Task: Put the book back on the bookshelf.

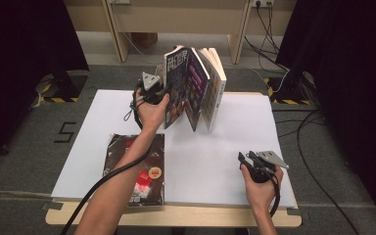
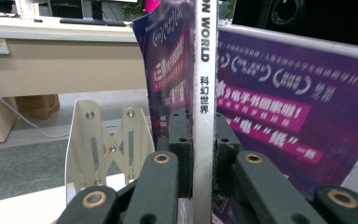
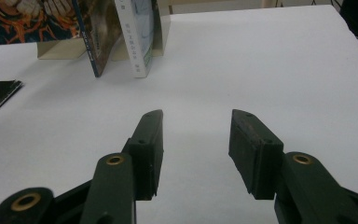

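My left gripper (image 1: 163, 96) is shut on the white spine of a magazine (image 2: 204, 70) and holds it upright at the back of the table, with a jaw on each side of the spine. In the high view this magazine (image 1: 176, 81) leans against a purple-covered magazine (image 1: 197, 85) and a white book (image 1: 215, 83). A cream metal bookend (image 2: 109, 144) stands just to its left. My right gripper (image 1: 243, 157) rests low near the front right; in its own view the right gripper (image 3: 196, 114) stands open over bare white table with nothing between the jaws.
A dark magazine (image 1: 138, 169) lies flat at the front left, under the person's left forearm. The white table sheet (image 1: 215, 147) spans the middle. The standing books (image 3: 137, 32) and the bookend's base (image 3: 60, 49) lie far ahead of the right gripper.
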Demonstrator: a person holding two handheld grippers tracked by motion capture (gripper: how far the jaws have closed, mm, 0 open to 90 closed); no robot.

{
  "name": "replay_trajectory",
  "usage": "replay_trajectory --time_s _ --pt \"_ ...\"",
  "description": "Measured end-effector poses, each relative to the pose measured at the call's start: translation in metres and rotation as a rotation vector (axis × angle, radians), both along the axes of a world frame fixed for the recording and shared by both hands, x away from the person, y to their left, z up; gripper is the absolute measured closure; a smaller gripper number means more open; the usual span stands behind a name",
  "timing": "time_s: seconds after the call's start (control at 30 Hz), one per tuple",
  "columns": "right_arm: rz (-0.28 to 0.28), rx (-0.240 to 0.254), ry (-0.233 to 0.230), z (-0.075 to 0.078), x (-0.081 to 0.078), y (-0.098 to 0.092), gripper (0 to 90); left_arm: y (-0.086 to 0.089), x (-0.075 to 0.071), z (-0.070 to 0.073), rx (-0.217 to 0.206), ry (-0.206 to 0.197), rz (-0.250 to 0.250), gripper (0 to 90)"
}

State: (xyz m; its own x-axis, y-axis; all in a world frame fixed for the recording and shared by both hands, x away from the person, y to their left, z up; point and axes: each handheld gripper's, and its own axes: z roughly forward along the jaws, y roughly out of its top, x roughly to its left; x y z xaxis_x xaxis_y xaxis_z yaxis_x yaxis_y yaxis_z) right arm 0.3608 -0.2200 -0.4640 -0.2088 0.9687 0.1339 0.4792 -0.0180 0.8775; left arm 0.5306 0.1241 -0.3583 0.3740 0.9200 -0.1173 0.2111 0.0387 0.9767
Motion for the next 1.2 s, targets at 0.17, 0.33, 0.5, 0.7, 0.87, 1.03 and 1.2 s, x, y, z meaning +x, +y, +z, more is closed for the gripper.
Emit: replay_trajectory --time_s 0.17,0.33,0.5,0.7,0.87,1.03,1.2 --pt "0.001 -0.001 0.0 0.0 0.0 -0.001 55.7 -0.002 -0.002 -0.005 0.007 -0.014 0.003 82.2" --pt "0.004 0.0 0.003 0.0 0.0 -0.001 55.7 0.003 -0.01 -0.012 0.017 -0.009 0.0 81.9" --pt "0.003 0.0 0.008 0.0 0.0 -0.001 55.7 0.012 -0.023 -0.02 0.035 0.034 -0.024 81.5" --pt "0.002 0.015 0.014 0.0 0.0 0.0 55.7 0.02 -0.033 -0.024 0.067 0.093 -0.068 81.4" --pt "-0.002 0.018 0.017 0.0 0.0 -0.002 55.7 0.024 -0.038 -0.026 0.068 0.138 -0.094 78.9" --pt "-0.004 0.02 0.019 0.0 0.0 -0.002 55.7 0.026 -0.037 -0.021 0.049 0.144 -0.108 76.5" --pt "-0.003 0.018 0.024 -0.001 0.001 -0.002 55.7 0.03 -0.033 -0.009 0.024 0.122 -0.11 73.6"
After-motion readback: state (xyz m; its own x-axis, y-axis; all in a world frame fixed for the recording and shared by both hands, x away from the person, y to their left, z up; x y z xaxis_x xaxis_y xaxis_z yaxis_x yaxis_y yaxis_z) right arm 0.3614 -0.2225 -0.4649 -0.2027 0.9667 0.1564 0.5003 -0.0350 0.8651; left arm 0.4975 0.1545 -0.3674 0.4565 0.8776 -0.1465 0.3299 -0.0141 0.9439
